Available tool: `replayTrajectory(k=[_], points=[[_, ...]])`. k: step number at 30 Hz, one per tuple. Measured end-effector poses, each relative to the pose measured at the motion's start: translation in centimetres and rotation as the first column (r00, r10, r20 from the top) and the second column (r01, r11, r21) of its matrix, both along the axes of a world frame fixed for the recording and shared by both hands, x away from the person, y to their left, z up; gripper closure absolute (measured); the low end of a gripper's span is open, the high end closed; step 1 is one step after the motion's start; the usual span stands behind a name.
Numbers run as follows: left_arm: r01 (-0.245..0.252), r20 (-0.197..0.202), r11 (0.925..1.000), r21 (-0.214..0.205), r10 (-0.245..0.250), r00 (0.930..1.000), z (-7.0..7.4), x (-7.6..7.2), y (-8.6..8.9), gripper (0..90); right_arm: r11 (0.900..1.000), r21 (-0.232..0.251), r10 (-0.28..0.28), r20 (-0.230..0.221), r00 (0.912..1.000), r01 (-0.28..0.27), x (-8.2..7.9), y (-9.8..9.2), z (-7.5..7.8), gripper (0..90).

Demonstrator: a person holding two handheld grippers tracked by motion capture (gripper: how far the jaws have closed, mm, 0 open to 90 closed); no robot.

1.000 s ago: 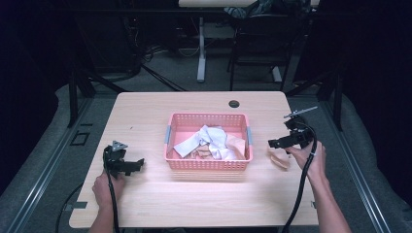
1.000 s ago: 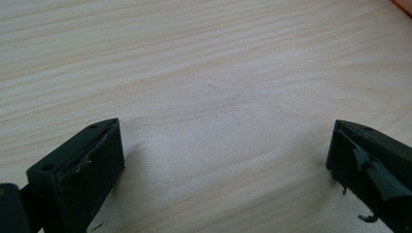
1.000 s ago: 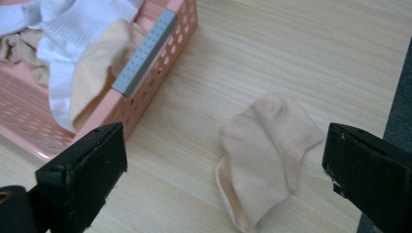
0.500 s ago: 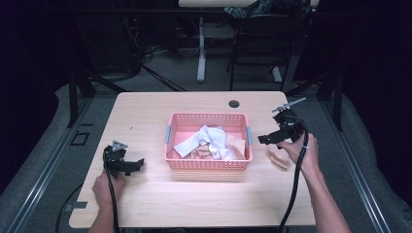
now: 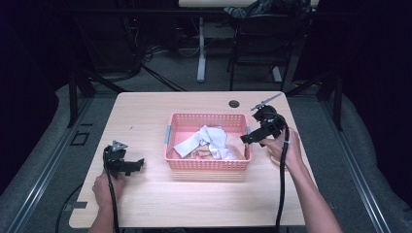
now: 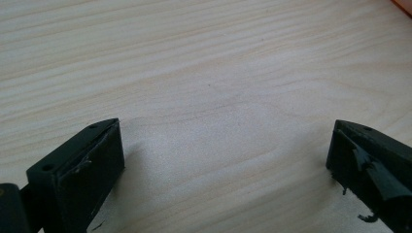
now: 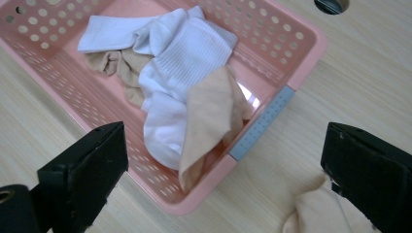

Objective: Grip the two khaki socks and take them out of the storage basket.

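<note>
We hold the right gripper (image 5: 248, 141), jaws wide apart, over the pink basket (image 5: 208, 164) of white and beige socks (image 7: 184, 63). Our left gripper (image 5: 138, 164) rests splayed on the desk (image 5: 145, 111).

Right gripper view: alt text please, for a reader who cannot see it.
The open right gripper hangs over a pink basket on a wooden table. White socks and beige socks lie tangled in the basket, and another beige sock lies on the table beside it.
</note>
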State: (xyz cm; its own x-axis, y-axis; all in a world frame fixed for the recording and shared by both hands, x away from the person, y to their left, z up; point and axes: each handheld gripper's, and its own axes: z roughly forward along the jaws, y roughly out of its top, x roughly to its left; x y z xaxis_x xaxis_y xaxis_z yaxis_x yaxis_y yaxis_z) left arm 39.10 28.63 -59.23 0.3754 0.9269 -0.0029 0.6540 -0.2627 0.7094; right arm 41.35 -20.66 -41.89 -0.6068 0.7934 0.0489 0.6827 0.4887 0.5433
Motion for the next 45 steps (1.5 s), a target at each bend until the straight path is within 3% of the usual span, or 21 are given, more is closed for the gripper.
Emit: replayTrajectory(k=[13, 16, 31, 36, 40, 45], points=[[0.001, 0.000, 1.0000, 0.000, -0.001, 1.0000, 0.0, 0.0, 0.0, 0.0, 0.9985, 0.013, 0.054, -0.068, 0.9963, -0.053, 1.5, 3.0, -2.0, 8.6], [0.001, 0.000, 1.0000, 0.000, -0.001, 1.0000, 0.0, 0.0, 0.0, 0.0, 0.9975, -0.015, 0.067, -0.093, 0.9934, -0.069, 1.9, 3.6, -2.5, 12.8], [0.002, 0.000, 1.0000, 0.000, -0.002, 1.0000, 0.0, 0.0, 0.0, 0.0, 0.9956, -0.093, -0.004, -0.144, 0.9896, -0.009, 3.1, 5.0, -5.5, 28.5], [0.003, 0.000, 1.0000, 0.001, -0.003, 1.0000, 0.0, 0.0, 0.0, 0.0, 0.9928, -0.116, 0.007, -0.173, 0.9849, -0.028, 3.1, 5.1, -6.5, 32.7], [0.003, 0.000, 1.0000, 0.001, -0.003, 1.0000, 0.0, 0.0, 0.0, 0.0, 0.9896, -0.141, 0.004, -0.192, 0.9813, -0.031, 3.1, 5.6, -7.5, 39.3], [0.003, 0.000, 1.0000, 0.001, -0.003, 1.0000, 0.0, 0.0, 0.0, 0.0, 0.9839, -0.174, 0.007, -0.203, 0.9792, -0.043, 3.0, 5.9, -7.8, 60.7]])
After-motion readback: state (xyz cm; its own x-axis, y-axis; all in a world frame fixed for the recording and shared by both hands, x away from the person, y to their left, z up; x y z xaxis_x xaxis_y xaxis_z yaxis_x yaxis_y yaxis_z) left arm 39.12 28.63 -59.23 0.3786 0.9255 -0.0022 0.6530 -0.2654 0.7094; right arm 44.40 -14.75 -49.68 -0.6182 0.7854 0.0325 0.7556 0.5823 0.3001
